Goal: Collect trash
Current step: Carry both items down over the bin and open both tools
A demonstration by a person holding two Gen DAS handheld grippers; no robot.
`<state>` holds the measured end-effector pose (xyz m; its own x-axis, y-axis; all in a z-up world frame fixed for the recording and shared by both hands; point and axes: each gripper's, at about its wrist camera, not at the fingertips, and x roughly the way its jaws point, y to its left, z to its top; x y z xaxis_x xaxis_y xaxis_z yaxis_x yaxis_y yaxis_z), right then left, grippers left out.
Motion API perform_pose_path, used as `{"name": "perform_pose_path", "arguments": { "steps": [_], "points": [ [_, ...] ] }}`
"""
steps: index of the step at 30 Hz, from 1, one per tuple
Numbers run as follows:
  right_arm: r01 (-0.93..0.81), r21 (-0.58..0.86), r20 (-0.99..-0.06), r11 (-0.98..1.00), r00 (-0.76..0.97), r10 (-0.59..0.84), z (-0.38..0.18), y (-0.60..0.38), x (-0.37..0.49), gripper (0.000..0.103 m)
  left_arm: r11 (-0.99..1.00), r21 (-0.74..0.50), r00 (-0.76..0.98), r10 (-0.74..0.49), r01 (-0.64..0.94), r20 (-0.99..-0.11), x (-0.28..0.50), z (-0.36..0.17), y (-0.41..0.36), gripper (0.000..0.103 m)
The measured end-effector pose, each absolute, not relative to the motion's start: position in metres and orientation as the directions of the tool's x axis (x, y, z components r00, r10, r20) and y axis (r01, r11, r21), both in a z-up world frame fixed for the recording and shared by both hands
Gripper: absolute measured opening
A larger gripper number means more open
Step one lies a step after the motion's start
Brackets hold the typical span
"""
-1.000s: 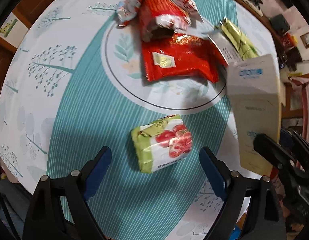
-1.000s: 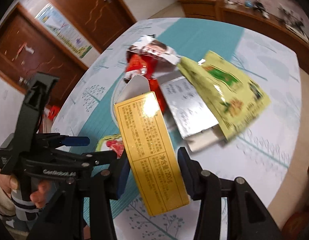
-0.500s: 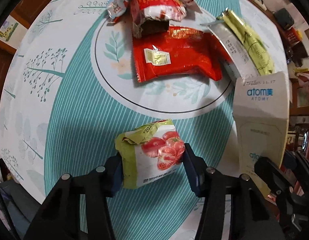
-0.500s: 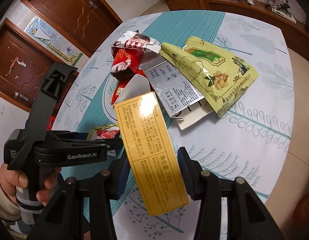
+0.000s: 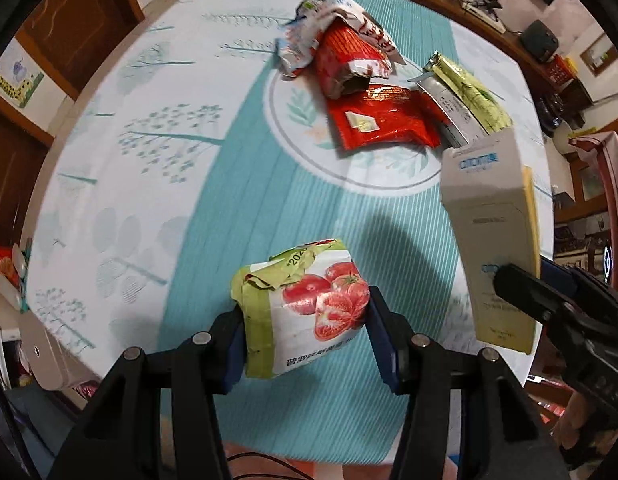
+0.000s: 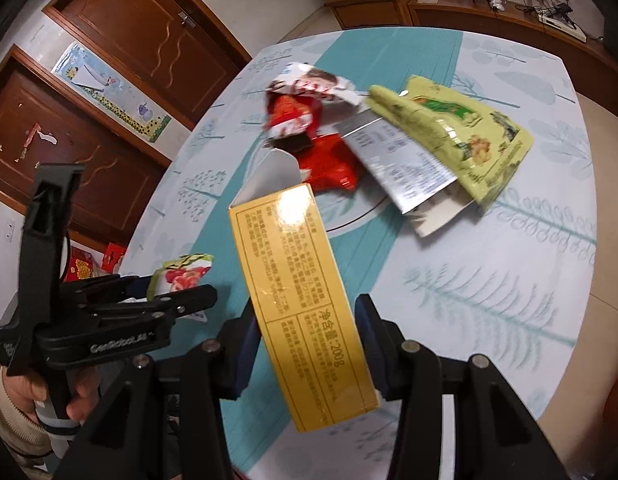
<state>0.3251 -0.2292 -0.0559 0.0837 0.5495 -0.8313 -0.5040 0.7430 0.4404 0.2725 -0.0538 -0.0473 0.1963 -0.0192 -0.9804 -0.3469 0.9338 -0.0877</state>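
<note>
Left gripper point(image 5: 305, 332) was clamped on the tomato-print packet point(image 5: 305, 304), lifted over the table's point(image 5: 149, 208) near edge. Right gripper point(image 6: 305, 356) was clamped on the yellow carton point(image 6: 297, 280). Red wrappers point(image 5: 381, 124) and green bag point(image 6: 453, 136) lay mid-table.

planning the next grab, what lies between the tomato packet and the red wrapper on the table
In the left wrist view, only bare tablecloth lies between the tomato packet and the red wrapper.
</note>
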Motion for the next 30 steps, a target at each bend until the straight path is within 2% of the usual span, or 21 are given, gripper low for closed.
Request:
{"name": "perform_pose_path", "arguments": {
  "steps": [6, 13, 21, 30],
  "points": [
    [-0.468, 0.441, -0.832, 0.766, 0.107, 0.545, -0.041, -0.204, 0.264, 0.046, 0.951, -0.13, 0.25, -0.058, -0.282, -0.967, 0.219, -0.028, -0.025, 0.051],
    [-0.374, 0.41, -0.84, 0.832, 0.202, 0.504, -0.032, -0.175, 0.162, 0.046, 0.984, -0.159, 0.297, -0.128, -0.084, -0.946, 0.142, -0.025, 0.002, 0.051],
    [-0.168, 0.409, -0.852, 0.897, 0.282, 0.441, -0.049, -0.155, 0.043, 0.046, 0.98, -0.168, 0.248, -0.189, 0.105, -0.95, 0.061, -0.049, 0.022, 0.051],
    [-0.022, 0.374, -0.905, 0.927, 0.209, 0.37, -0.084, -0.158, -0.034, 0.046, 0.962, -0.23, 0.153, -0.252, 0.149, -0.956, 0.008, -0.094, 0.012, 0.051]
  ]
}}
